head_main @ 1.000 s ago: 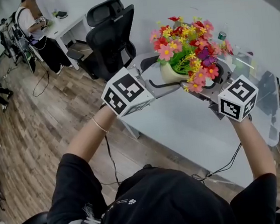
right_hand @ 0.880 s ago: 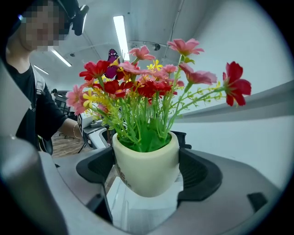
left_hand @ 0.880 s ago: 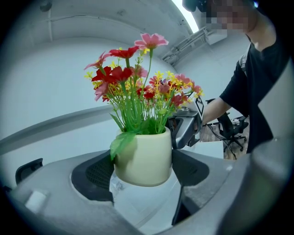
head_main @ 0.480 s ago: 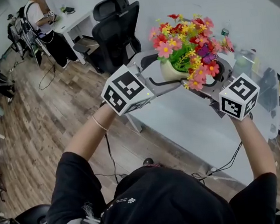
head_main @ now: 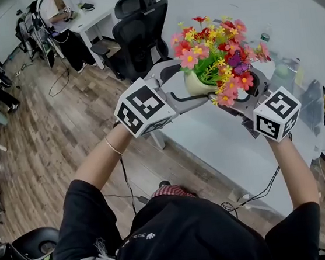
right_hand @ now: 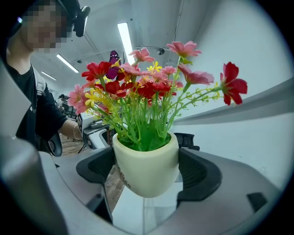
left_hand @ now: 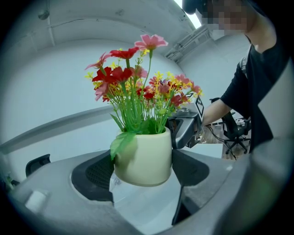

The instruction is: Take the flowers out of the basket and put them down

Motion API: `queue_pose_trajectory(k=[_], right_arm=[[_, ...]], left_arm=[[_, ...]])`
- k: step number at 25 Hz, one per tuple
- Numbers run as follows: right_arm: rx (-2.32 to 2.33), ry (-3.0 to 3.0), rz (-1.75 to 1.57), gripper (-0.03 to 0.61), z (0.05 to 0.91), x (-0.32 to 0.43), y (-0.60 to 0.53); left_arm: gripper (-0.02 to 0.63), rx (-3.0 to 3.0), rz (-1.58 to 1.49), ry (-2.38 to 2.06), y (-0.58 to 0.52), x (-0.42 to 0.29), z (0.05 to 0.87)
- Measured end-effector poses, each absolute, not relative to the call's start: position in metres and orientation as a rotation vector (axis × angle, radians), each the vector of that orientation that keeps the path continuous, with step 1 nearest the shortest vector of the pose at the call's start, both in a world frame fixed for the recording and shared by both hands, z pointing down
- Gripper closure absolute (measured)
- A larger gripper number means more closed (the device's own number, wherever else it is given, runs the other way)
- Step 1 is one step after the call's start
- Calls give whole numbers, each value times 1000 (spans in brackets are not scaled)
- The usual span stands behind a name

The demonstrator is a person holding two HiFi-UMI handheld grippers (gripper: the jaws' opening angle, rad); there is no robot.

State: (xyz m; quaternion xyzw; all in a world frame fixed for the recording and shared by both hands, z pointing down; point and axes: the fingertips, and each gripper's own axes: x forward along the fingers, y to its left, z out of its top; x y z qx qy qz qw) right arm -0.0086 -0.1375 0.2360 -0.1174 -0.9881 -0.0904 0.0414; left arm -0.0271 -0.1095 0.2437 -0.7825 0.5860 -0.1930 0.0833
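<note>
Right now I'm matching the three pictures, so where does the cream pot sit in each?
Head view: cream pot, upper centre, under the flowers.
Left gripper view: cream pot, centre, slightly low.
Right gripper view: cream pot, centre, slightly low.
Shared landmark: the flowers standing in it.

Head view steeply down, gripper views close, opposed, sharing pot (left_hand: 142, 158)

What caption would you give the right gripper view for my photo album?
Both jaws of the right gripper press a cream pot of red, pink and yellow flowers.
</note>
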Motion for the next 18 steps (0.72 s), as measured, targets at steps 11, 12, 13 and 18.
queue_pose_trajectory(k=[11,12,13,18], right_arm=[[-386,-3020,-296,129,233,-10,-130],[-389,-3023,-296,129,233,-13,-127],[-391,-3027,-297,129,234,-16,-124],[-409,-3025,-293,129,234,-31,-104]], left_arm=[[225,-2323,-553,1772,-102,-28,241],[225,-2319,-556,1773,-99,-30,241],[225,-2314,-561,1773,-96,-33,242],[225,-2304,-565,1786,-75,-49,241]])
